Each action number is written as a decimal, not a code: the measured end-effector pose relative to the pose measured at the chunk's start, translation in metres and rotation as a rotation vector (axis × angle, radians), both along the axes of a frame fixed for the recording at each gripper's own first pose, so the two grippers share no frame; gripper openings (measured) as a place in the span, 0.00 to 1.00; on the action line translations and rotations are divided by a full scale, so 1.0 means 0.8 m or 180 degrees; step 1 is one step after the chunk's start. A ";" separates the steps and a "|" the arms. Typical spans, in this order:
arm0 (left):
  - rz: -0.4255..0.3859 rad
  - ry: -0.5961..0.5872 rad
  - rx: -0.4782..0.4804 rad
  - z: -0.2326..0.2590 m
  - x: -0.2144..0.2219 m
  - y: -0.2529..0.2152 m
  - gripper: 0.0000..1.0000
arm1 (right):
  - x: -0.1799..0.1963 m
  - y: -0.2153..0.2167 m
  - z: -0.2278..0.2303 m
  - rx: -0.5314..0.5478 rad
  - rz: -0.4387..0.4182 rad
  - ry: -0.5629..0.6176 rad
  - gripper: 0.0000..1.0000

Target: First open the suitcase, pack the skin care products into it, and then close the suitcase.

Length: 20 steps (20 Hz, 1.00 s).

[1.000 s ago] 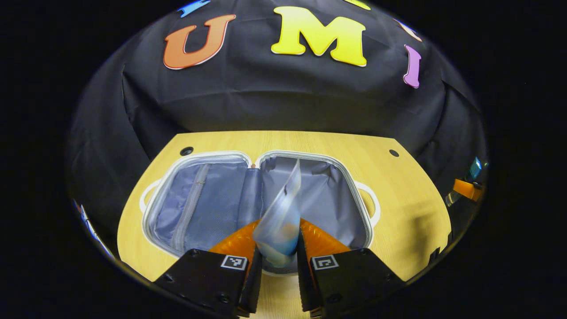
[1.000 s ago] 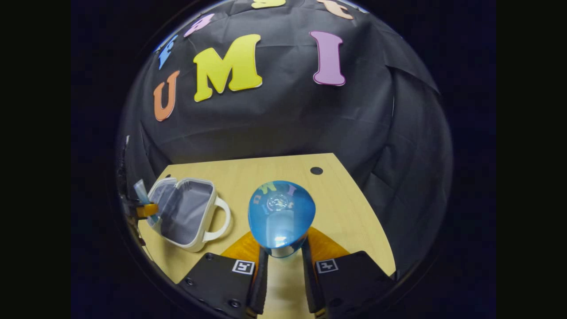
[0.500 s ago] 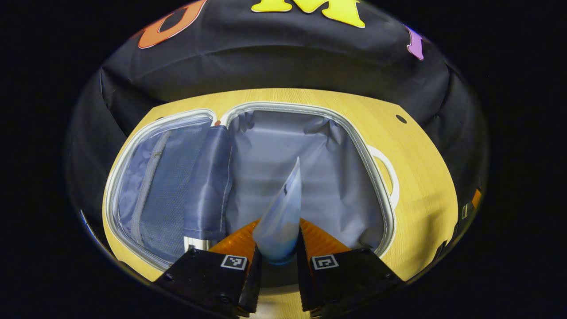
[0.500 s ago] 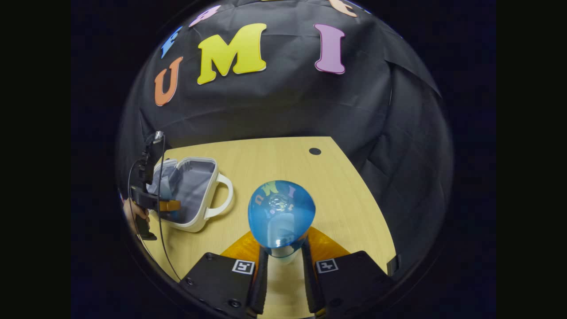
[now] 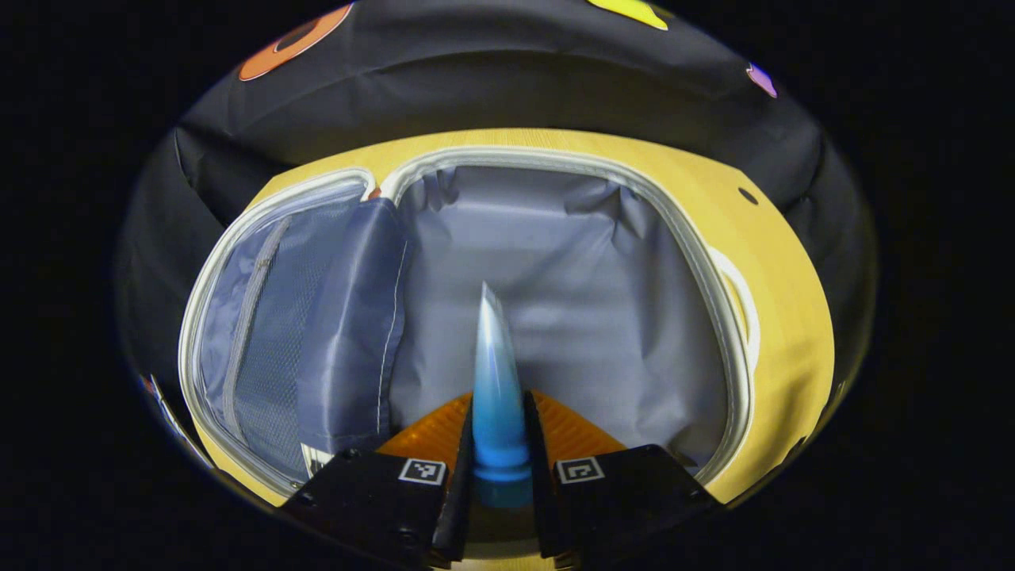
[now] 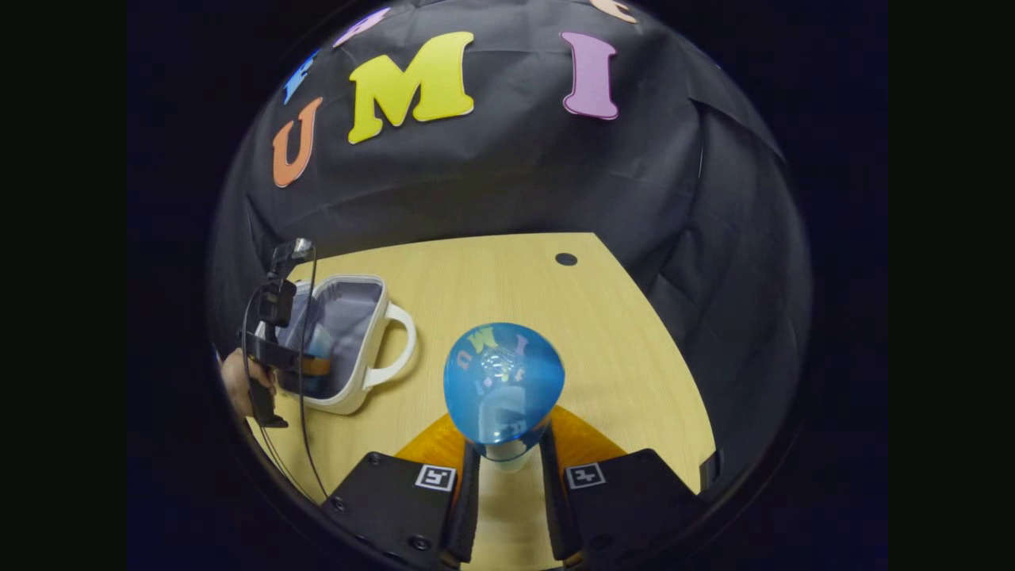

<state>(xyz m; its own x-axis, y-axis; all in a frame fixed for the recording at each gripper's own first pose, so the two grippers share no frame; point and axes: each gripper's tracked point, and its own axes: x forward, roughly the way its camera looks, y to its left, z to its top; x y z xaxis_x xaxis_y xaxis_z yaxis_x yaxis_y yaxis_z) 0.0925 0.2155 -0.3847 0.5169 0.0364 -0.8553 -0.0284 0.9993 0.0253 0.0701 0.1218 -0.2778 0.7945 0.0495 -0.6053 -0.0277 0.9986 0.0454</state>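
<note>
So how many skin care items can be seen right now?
2. A blue-to-clear squeeze tube is pinched in the left gripper over the open grey-lined white suitcase. A round blue-topped bottle is held by the right gripper above the wooden table. Others may be hidden.

The suitcase (image 5: 718, 262) has a smooth white plastic rim and matt grey cloth lining; its lid pocket (image 5: 262, 317) is mesh. The tabletop (image 6: 515, 293) is pale wood-grain. The blue bottle (image 6: 503, 381) looks glossy.

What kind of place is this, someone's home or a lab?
Likely a staged recording booth, not a home: black cloth wall, bare light wooden table, and a small white open suitcase set out as a prop.
</note>
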 end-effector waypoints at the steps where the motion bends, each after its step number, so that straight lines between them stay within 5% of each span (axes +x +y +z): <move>1: 0.0005 -0.0024 0.0006 -0.001 0.005 0.000 0.42 | 0.000 0.000 -0.003 0.0000 -0.0001 0.0021 0.33; 4: 0.0020 -0.0038 0.0054 0.000 0.005 -0.001 0.35 | 0.002 0.003 -0.011 0.0022 -0.0004 0.0072 0.33; 8: -0.0044 -0.0132 -0.0087 0.007 0.008 -0.018 0.41 | 0.010 0.021 -0.001 0.0003 0.0163 0.0030 0.33; 11: -0.0095 -0.0394 0.0022 0.054 0.006 -0.023 1.00 | 0.027 0.053 0.020 0.0008 0.0347 -0.0075 0.33; 12: -0.0136 -0.0530 0.0050 0.076 0.005 -0.027 0.89 | 0.033 0.067 0.028 0.0006 0.0422 -0.0104 0.33; 20: -0.0136 -0.1906 0.0187 0.273 -0.059 0.019 0.95 | 0.070 0.217 0.062 0.0149 0.1007 -0.0232 0.33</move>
<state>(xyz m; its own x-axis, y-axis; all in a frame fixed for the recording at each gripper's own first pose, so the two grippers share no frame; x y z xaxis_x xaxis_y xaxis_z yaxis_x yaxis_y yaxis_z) 0.0450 0.2309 -0.1663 0.9101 0.0432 -0.4122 -0.0146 0.9973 0.0725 0.1263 0.2956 -0.2284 0.7764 0.3273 -0.5386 -0.3412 0.9368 0.0774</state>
